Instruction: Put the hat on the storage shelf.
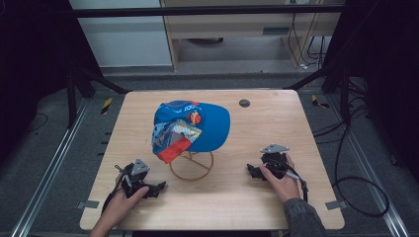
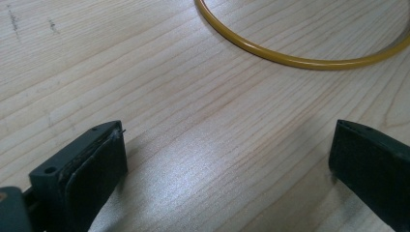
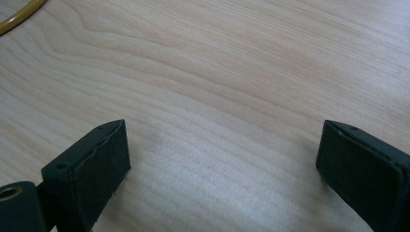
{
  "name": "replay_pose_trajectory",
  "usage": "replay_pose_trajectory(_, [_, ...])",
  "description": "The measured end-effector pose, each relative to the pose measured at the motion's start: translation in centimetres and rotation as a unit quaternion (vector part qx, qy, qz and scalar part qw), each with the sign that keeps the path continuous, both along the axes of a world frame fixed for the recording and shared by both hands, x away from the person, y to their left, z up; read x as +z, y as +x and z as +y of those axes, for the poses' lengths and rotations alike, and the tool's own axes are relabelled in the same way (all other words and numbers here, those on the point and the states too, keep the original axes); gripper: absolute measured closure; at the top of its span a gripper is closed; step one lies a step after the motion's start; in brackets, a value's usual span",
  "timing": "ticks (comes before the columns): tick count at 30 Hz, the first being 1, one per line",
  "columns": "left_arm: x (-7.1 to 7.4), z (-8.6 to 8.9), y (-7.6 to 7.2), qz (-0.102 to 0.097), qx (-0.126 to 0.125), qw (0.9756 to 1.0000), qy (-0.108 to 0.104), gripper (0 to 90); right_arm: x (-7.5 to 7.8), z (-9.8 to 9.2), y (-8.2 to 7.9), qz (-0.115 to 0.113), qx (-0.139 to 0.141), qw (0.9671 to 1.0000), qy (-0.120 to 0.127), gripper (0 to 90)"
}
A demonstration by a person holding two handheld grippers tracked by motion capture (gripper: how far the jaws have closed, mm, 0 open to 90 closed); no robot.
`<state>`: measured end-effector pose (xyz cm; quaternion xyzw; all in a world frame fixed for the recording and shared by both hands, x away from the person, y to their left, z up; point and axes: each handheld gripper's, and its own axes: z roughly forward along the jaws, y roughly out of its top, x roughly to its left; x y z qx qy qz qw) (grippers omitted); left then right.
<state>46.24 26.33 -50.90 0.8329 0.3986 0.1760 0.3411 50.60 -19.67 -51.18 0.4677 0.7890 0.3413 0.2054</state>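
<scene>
Wooden table (image 1: 247,197) carries a blue cap (image 1: 195,129) perched on a yellow wire stand (image 1: 191,167) at centre. Left gripper (image 1: 159,187) and right gripper (image 1: 251,170) rest either side, both spread wide, holding nothing. A careless nudge would likely topple the light stand.

Both grippers (image 1: 159,187) (image 1: 252,171) rest low — fingers apart.

Light wooden table (image 1: 257,192), grain visible. A yellow wire stand (image 1: 191,168) rests on it between the left claw (image 1: 159,187) and right claw (image 1: 253,171); both claws rest on its surface.
</scene>
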Motion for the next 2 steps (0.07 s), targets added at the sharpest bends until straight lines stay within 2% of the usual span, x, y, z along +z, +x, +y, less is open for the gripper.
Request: replay_pose_trajectory(2, [0.01,0.01,0.0,0.0,0.0,1.0,0.0,0.0,0.0,0.09,-0.34,0.0,-0.004,1.0,0.0,5.1])
